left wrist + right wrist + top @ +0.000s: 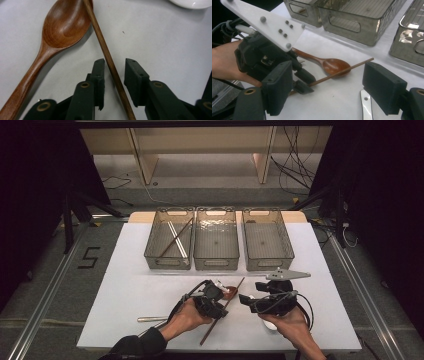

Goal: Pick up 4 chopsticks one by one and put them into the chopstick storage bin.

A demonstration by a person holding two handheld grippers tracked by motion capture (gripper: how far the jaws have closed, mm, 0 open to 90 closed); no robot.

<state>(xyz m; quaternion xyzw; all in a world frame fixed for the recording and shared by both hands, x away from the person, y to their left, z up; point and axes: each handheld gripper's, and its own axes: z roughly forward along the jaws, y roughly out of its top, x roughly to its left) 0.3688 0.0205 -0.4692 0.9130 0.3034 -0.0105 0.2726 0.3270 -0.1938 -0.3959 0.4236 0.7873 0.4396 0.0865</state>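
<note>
A dark wooden chopstick [210, 330] lies slanted on the white table, its far end resting over the bowl of a brown wooden spoon [231, 292]. My left gripper [222, 307] is down at the table with the chopstick [100, 37] running between its jaws. The left pad is close against the stick and the right pad stands off it, so the gripper is open. The spoon [65, 25] lies just left of those jaws. My right gripper [245, 299] hovers to the right, wide open and holding nothing, facing the left gripper [308, 83], spoon [335, 65] and chopstick [352, 67].
Three clear bins stand in a row at the back: the left bin [169, 264] holds chopsticks, the middle bin [216, 265] and right bin [269, 265] look bare. A metal utensil [150, 319] lies left of my left hand. A metal handle [366, 105] lies under the right gripper.
</note>
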